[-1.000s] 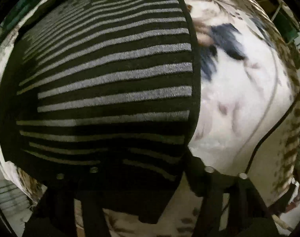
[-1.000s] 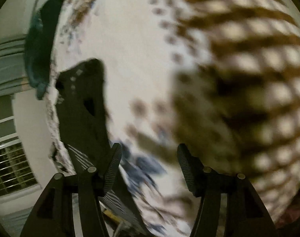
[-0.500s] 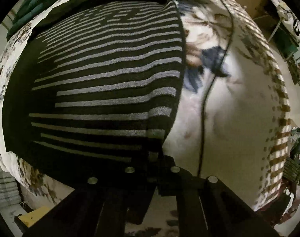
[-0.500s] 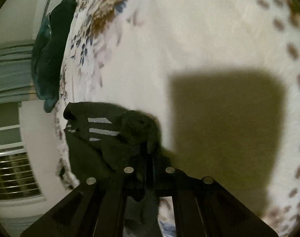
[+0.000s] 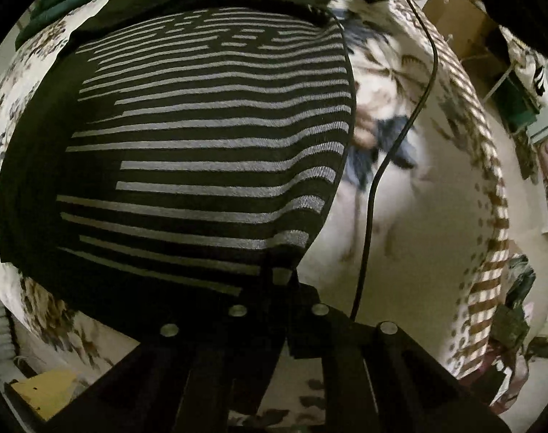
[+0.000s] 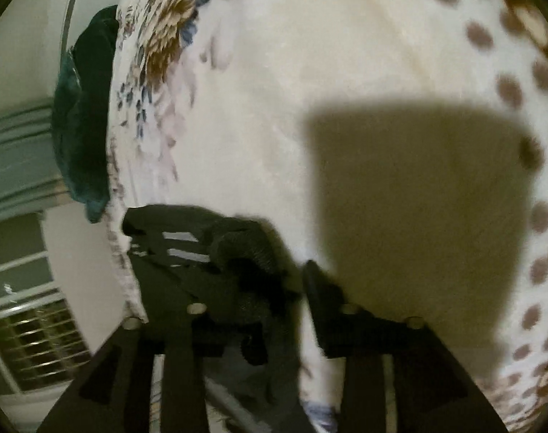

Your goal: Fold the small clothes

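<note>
A bed [image 6: 259, 83] with a pale floral cover fills both views, with a barred window [image 6: 32, 328] off its edge in the right wrist view.

The left gripper [image 5: 279, 288] has its jaws closed to almost nothing on the near right corner of the garment [image 5: 201, 151], a black knit with grey stripes. From that pinch the cloth spreads flat away over the cover toward the far side of the bed, its right edge a straight line; a thicker black band lies across its far end. A thin black cable [image 5: 393, 137] hangs across the cover just right of that edge.

The right gripper [image 6: 274, 288] has its jaws a small way apart, with a bunched black edge of the garment between them; whether both pads bear on it I cannot tell, so the hold looks loose at best. Beyond it lies bare cover, a large shadow, and a dark green cloth [image 6: 86, 115] at the bed's edge.

The step in hand seems to be taking two corners for a fold. Next, the right jaws likely need to close firmly on that bunched edge; then both corners would lift together and carry over evenly, keeping clear of the cable.
</note>
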`<move>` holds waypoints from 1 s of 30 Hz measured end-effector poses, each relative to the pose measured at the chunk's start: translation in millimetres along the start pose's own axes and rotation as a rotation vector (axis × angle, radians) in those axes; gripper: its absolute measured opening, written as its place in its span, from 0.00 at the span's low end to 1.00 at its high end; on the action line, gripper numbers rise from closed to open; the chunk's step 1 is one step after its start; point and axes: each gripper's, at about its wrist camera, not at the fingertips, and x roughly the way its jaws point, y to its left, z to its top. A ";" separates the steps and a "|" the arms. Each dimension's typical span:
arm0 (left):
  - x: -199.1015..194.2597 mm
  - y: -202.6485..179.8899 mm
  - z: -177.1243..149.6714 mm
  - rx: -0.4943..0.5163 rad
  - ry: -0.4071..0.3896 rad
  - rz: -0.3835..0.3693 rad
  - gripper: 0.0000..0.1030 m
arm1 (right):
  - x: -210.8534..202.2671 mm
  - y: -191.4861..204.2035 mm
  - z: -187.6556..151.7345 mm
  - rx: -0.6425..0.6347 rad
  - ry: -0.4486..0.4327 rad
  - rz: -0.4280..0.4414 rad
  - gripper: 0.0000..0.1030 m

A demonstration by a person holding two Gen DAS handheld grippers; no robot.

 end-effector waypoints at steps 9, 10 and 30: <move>-44.8 59.5 34.2 -0.107 -0.059 -0.084 0.04 | 17.2 28.3 -14.4 -0.041 -0.027 -0.072 0.03; -52.7 69.8 35.8 -0.127 -0.069 -0.095 0.04 | 13.7 41.3 -19.7 -0.077 -0.052 -0.108 0.03; -100.0 386.4 53.3 -0.522 -0.109 -0.336 0.04 | 116.9 364.9 -131.3 -0.347 -0.146 -0.379 0.03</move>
